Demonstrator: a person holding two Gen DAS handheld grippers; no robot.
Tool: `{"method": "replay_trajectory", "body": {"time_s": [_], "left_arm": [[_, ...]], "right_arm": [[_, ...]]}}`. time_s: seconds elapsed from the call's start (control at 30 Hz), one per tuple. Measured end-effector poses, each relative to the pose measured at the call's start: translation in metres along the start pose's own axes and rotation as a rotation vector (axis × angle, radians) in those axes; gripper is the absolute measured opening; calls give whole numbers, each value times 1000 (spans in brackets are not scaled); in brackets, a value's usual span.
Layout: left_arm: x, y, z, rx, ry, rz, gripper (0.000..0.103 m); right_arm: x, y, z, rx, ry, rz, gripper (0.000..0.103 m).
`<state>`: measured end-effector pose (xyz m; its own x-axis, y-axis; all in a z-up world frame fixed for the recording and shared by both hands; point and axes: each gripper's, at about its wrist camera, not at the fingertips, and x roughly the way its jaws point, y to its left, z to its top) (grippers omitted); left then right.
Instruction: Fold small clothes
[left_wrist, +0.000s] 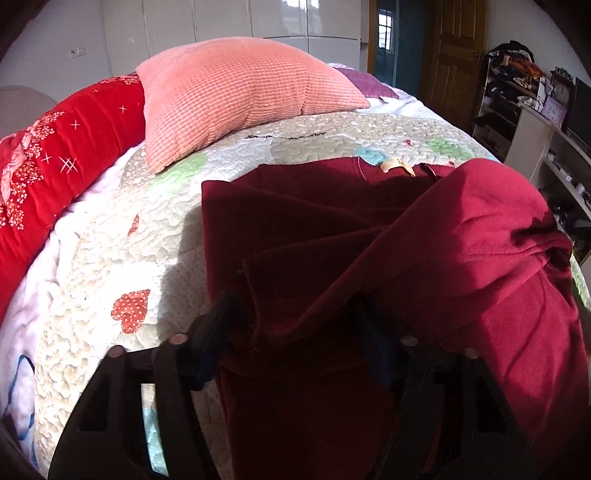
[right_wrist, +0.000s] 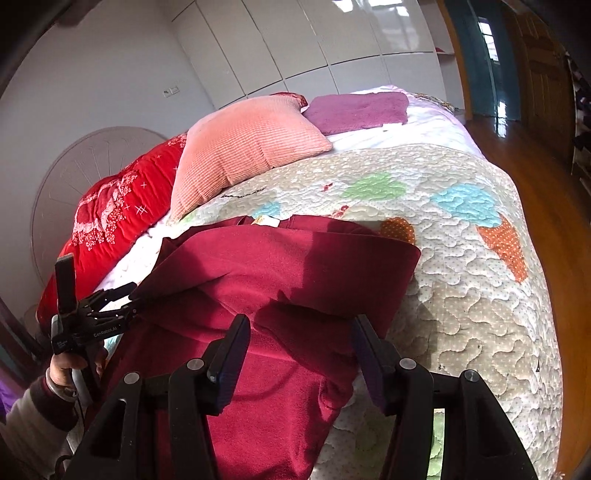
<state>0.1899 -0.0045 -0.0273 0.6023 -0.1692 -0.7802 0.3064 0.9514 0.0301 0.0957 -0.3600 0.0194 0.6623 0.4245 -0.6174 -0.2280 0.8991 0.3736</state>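
A dark red fleece garment (left_wrist: 332, 229) lies on the quilted bedspread (left_wrist: 118, 236), with one part folded over toward the left. It also shows in the right wrist view (right_wrist: 280, 266). My left gripper (left_wrist: 295, 314) is open, its fingers on either side of a fold of the garment; its right finger is partly hidden under the cloth. From the right wrist view the left gripper (right_wrist: 129, 295) sits at the garment's left edge. My right gripper (right_wrist: 301, 328) is open just above the garment's near right part, holding nothing.
A salmon pillow (left_wrist: 240, 92), a red patterned bolster (left_wrist: 66, 155) and a purple folded towel (right_wrist: 358, 110) lie at the head of the bed. Shelves with clutter (left_wrist: 517, 92) stand to the right. The wooden floor (right_wrist: 546, 155) runs along the bed's right side.
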Motion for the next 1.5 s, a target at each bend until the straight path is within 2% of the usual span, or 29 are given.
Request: {"method": "replay_trajectory", "body": {"time_s": [0.07,0.1,0.13,0.23,0.27,0.3,0.4,0.43,0.53,0.63,0.73,0.77,0.87,0.93,1.0,1.03,1.07,1.1,1.13,1.2,1.27,1.37,1.5], "left_arm": [[-2,0,5,-12,34,-10,18],[-9,2,9,-36,45,-77,12],[-20,4,13,-62,46,-147,12],[-62,16,30,-172,53,-281,11],[-72,23,37,-225,66,-339,6],[-82,28,43,-259,70,-377,6],[-87,44,61,-332,87,-404,6],[-78,52,66,-374,105,-405,6],[-36,69,74,-434,138,-285,6],[12,86,64,-529,221,-235,6],[24,89,57,-537,230,-226,6],[22,90,56,-536,224,-230,6],[15,91,64,-514,202,-243,6],[9,90,72,-492,175,-252,6],[7,94,80,-496,142,-247,12],[5,97,81,-512,131,-253,27],[3,100,80,-534,123,-263,48],[-1,103,75,-558,111,-273,57],[-5,104,71,-577,101,-277,67],[-13,104,59,-579,99,-278,67],[-19,101,46,-556,101,-272,67],[-21,93,31,-518,102,-256,67],[-11,79,24,-499,110,-239,67]], "right_arm": [[-3,-1,-1,7,-5,-2,55],[-5,0,-1,2,-8,-6,55],[-6,1,-2,-6,-11,-10,55],[-8,3,-3,-25,-21,-13,55],[-8,3,-3,-30,-24,-9,55],[-8,5,-4,-39,-26,-6,55],[-7,24,-9,-146,-35,7,55],[-6,33,-11,-200,-33,12,55],[6,61,-21,-368,-1,-9,63],[28,80,-27,-532,30,-125,63],[50,80,-25,-607,57,-241,60],[54,76,-22,-605,62,-259,54],[45,71,-14,-557,41,-179,53],[38,76,-13,-573,0,-168,53],[45,81,-14,-603,12,-199,53],[52,82,-15,-613,32,-227,52],[59,82,-15,-620,54,-247,46],[64,82,-16,-622,72,-251,35],[68,81,-16,-621,79,-255,32],[68,77,-17,-605,70,-258,21],[63,70,-13,-549,58,-233,15],[57,62,-9,-472,50,-183,15],[56,66,-13,-482,52,-193,15]]}}
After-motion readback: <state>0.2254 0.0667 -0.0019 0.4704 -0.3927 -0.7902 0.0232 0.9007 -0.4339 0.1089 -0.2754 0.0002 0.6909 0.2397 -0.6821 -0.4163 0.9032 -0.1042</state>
